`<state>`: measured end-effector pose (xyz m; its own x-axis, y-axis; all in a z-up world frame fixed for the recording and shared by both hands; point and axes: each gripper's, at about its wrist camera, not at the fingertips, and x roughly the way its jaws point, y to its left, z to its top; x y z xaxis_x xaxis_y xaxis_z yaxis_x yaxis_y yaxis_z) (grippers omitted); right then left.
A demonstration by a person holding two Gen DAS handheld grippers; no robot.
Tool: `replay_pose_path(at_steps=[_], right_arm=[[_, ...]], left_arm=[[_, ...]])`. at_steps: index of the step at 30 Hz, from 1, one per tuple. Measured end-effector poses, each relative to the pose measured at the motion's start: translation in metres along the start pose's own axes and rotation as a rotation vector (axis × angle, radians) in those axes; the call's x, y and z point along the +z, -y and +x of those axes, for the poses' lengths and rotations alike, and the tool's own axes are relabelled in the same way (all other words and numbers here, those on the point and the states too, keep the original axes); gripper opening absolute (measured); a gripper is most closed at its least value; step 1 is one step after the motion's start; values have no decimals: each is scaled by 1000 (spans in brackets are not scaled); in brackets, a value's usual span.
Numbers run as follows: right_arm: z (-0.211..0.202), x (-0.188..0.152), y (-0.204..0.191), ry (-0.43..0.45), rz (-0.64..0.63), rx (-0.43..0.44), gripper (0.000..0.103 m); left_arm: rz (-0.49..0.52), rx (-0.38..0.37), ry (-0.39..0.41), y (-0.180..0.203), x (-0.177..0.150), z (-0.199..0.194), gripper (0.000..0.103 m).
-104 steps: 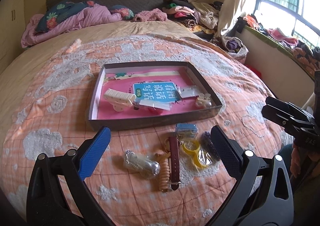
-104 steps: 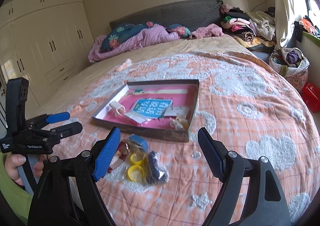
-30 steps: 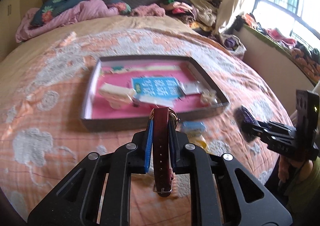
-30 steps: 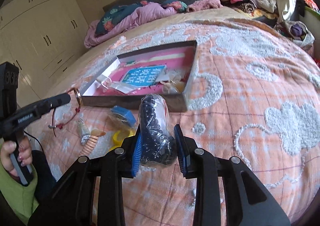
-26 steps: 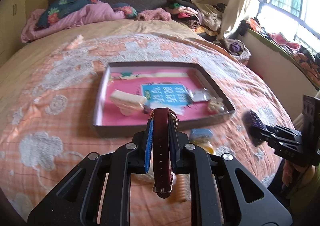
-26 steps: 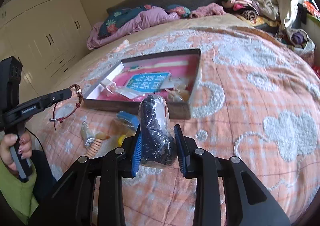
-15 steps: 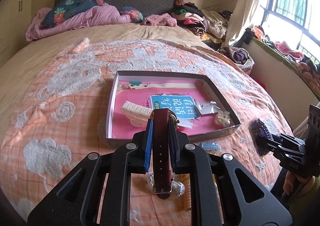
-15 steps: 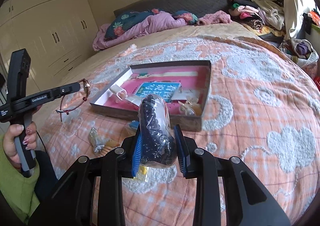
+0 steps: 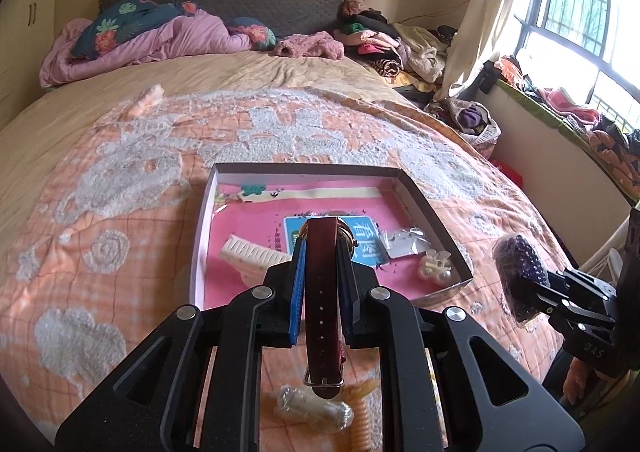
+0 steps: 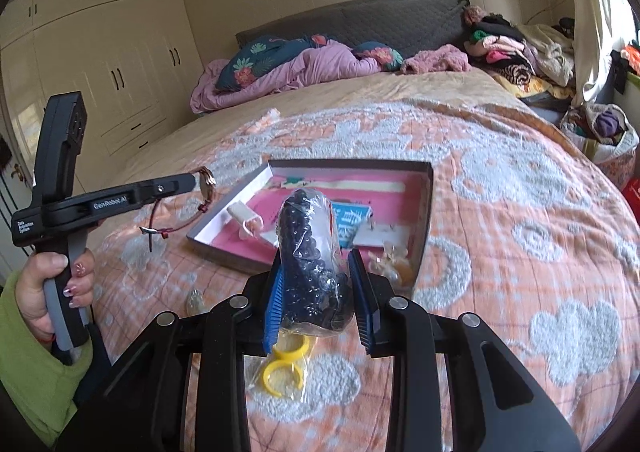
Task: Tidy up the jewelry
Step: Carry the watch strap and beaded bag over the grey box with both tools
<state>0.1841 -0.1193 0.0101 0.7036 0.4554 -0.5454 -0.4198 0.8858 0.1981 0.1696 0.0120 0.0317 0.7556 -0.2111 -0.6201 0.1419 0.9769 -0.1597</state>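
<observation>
The left tool (image 9: 320, 284) is clamped on a maroon watch strap (image 9: 322, 308); the right tool (image 10: 318, 294) pinches a bagged string of dark beads (image 10: 310, 252). Both hang just short of the pink-lined box (image 9: 424, 208) ahead, which already holds several pieces. Below them, yellow rings (image 10: 282, 368) and a coiled band (image 9: 362, 416) lie unsorted on the bed.

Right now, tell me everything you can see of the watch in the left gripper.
The watch has a dark maroon strap that looks like leather, with a row of punched holes and a silver buckle at its near end. A rose-gold case shows at the far end, beyond the fingertips. The left gripper is shut on the strap, blue pads pressing both sides. In the right wrist view, the watch hangs in the air, strap drooping below the gripper, short of the open box, touching nothing else.
</observation>
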Motion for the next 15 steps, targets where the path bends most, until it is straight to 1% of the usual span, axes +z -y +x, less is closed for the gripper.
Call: replay_pose_path(at_steps=[10,15], right_arm=[[7,23,-4,39,-12,-12,29],[14,29,0,41,-12,-21,29]], left_arm=[[5,-17,10,4,13,10,8],[8,-17,5,5,16,16,8]])
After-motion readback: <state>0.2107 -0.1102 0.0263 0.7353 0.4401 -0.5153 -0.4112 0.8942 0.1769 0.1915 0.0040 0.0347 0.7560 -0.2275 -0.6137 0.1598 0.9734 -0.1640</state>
